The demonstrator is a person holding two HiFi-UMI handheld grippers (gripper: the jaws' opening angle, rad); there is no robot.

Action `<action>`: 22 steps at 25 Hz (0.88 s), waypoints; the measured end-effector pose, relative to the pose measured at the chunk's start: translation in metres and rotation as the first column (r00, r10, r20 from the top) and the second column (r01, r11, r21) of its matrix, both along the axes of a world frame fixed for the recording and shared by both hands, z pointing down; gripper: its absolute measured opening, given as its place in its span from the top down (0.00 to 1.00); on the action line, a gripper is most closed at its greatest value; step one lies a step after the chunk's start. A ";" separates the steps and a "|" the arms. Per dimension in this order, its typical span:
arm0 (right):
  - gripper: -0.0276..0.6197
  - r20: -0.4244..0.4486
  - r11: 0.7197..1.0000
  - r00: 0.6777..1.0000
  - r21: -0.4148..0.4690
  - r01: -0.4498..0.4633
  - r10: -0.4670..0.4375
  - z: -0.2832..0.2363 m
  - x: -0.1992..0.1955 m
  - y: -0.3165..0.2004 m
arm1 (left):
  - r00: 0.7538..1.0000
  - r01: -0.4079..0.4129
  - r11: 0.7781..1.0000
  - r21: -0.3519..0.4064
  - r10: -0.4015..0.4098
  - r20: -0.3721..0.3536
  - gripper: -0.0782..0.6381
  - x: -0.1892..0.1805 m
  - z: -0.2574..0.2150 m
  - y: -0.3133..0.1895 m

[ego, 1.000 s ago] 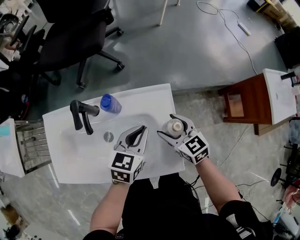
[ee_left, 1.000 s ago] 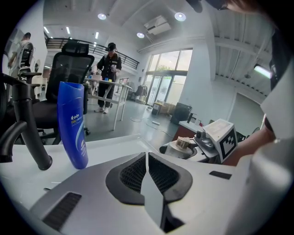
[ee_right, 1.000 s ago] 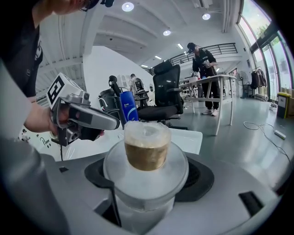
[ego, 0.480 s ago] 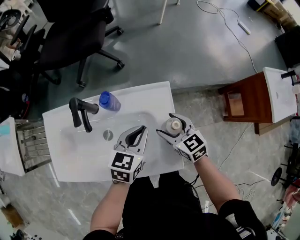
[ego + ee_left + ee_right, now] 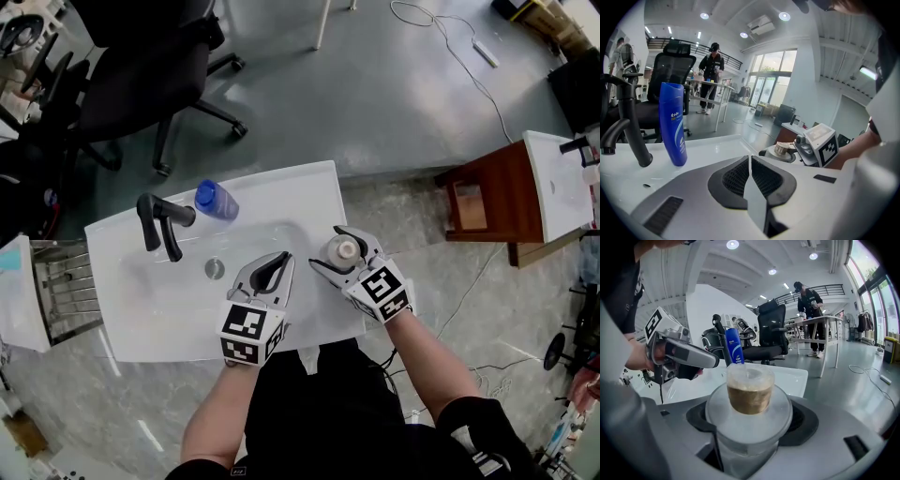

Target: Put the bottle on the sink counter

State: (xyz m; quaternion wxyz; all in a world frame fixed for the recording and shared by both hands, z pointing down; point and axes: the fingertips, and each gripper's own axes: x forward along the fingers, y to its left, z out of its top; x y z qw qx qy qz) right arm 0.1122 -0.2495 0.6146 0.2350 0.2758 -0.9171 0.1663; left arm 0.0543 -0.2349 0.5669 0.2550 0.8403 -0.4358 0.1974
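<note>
Nothing here can be read for certain. The blue bottle [image 5: 672, 124], on the far side of the table, carries small white print (too blurred to read). The left marker cube [image 5: 247, 328] and right marker cube [image 5: 380, 289] show only black-and-white square patterns.

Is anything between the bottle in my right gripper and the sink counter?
Nothing visible. The bottle is over bare counter near its right end; the blue bottle and faucet stand off to the left, and the left gripper sits clear alongside.

A grey floor [image 5: 375, 94] is occupied by a black office chair [image 5: 141, 75] and a wooden stand [image 5: 483, 202]; round ceiling lights [image 5: 732, 244] are lit.
</note>
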 end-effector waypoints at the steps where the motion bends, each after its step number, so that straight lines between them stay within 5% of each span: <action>1: 0.41 -0.004 1.000 1.000 0.004 0.003 -0.003 0.000 0.000 0.001 | 1.000 0.000 1.000 0.000 0.000 0.000 0.86 0.000 0.000 0.001; 22: 0.41 -0.135 0.991 0.988 0.104 0.089 -0.075 0.006 -0.004 0.014 | 1.000 0.010 1.000 -0.015 -0.009 0.003 0.86 -0.008 -0.003 0.013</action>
